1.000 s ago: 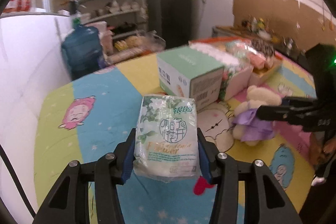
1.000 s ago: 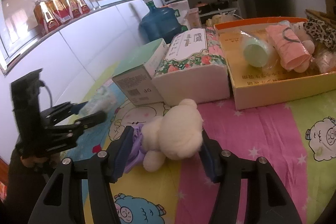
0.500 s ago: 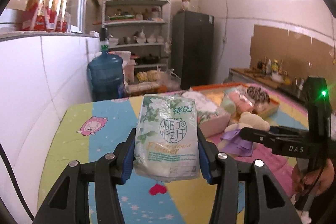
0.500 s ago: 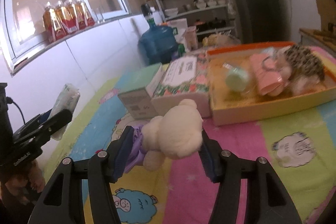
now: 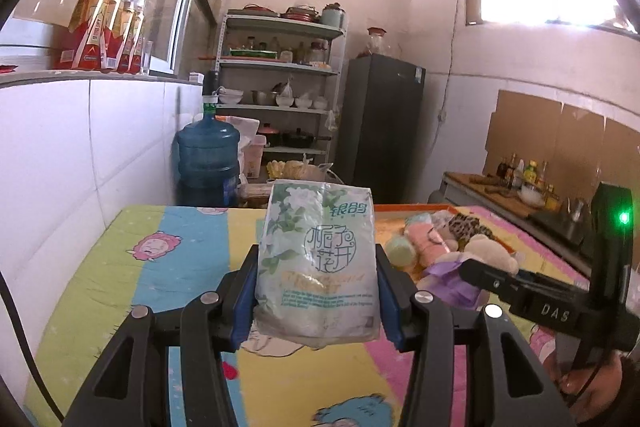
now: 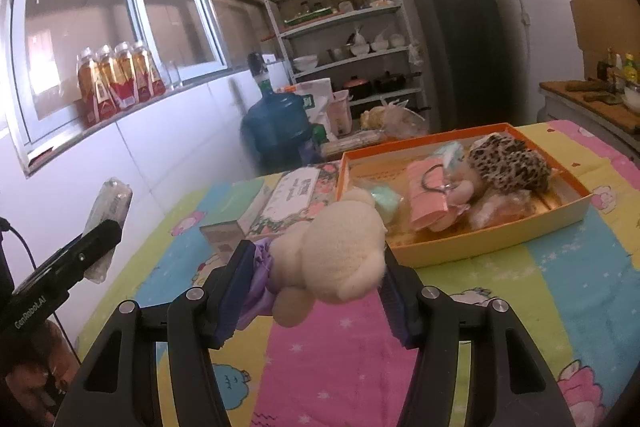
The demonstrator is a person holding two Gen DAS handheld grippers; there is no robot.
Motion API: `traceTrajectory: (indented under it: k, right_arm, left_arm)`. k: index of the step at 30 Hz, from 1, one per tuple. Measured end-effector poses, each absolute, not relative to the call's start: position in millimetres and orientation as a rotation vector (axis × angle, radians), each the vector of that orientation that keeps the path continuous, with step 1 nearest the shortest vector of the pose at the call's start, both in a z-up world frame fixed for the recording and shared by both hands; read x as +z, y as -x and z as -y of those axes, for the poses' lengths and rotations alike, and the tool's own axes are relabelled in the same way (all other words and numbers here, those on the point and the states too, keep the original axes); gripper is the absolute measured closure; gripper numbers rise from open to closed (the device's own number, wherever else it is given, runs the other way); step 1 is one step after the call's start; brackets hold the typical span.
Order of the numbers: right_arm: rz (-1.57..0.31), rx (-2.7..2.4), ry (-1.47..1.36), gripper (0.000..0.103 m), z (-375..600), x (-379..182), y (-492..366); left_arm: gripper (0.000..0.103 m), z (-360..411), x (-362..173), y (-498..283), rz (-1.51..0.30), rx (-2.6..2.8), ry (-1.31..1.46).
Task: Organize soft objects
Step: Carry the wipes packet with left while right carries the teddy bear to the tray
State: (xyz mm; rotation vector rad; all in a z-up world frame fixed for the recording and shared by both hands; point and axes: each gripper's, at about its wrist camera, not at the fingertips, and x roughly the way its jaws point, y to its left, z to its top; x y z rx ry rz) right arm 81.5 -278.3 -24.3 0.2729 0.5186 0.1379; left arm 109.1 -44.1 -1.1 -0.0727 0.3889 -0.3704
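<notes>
Squeezing the tissue pack (image 5: pixel 318 263) at its lower sides, the left gripper (image 5: pixel 316 301) holds it upright, clear of the table; it looks light, soft and slick in its plastic wrap, so a mid-body hold seems safest. Further right, the right gripper (image 6: pixel 316 291) is clamped on a plush bear (image 6: pixel 332 255), squashy and light. Beyond lies the orange tray (image 6: pixel 520 231), partly full behind a low rim, with some room at its near left.
</notes>
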Motion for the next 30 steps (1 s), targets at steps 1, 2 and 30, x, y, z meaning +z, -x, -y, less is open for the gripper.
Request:
traceTrajectory:
  k: [1, 2, 30]
  right_arm:
    - [-0.516, 0.137, -0.272, 0.043, 281.6, -23.5, -80.1]
    - [-0.512, 0.135, -0.273, 0.043, 285.0, -22.4, -78.6]
    - [-0.439, 0.050, -0.325, 0.043, 387.5, -10.0, -72.9]
  left_arm:
    - [0.052, 47.0, -0.9, -108.9, -0.389, -0.371, 0.075]
    - [0.052, 51.1, -0.7, -108.8, -0.391, -0.372, 0.075]
    - [0.052, 172.1, -3.1, -133.4, -0.431, -0.418, 0.043]
